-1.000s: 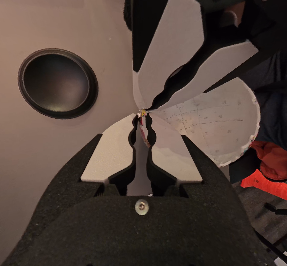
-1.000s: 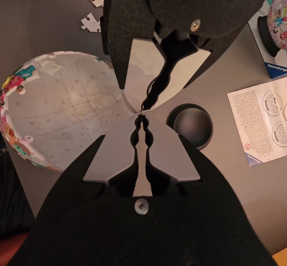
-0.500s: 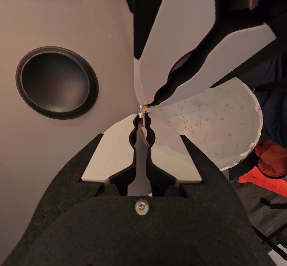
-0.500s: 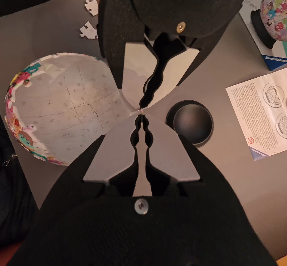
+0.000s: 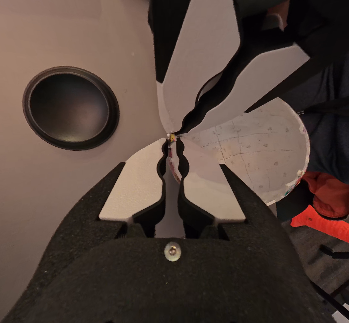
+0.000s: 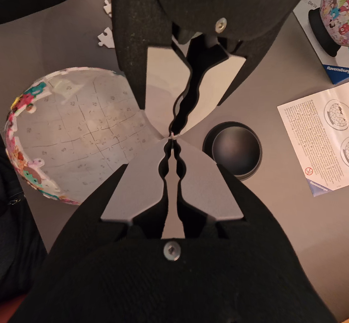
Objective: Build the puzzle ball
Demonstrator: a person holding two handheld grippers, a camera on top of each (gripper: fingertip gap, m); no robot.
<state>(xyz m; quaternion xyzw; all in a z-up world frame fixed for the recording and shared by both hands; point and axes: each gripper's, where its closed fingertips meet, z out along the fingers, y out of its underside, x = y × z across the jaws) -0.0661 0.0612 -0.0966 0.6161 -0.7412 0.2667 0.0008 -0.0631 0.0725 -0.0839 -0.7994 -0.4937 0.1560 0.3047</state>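
The half puzzle ball (image 5: 255, 153) is a white-inside bowl with a colourful outside, and it also shows in the right wrist view (image 6: 75, 134). My left gripper (image 5: 171, 141) is shut on its rim, which shows edge-on between the fingers. My right gripper (image 6: 172, 141) is shut on a thin puzzle piece (image 5: 171, 136), seen edge-on with a yellow spot, right at that rim. The two grippers meet tip to tip: the right gripper (image 5: 175, 133) comes in from the top of the left wrist view, and the left gripper (image 6: 173, 133) from the top of the right wrist view.
A black round stand (image 5: 69, 108) lies on the grey table, also in the right wrist view (image 6: 234, 147). Loose white pieces (image 6: 106, 38) lie at the back. The puzzle box (image 6: 330, 30) and a leaflet (image 6: 317, 138) are to the right. Orange fabric (image 5: 324, 200) lies past the table edge.
Both grippers stay shut and tip to tip. The half ball has turned and shifted slightly with them, and the views have wobbled a little.
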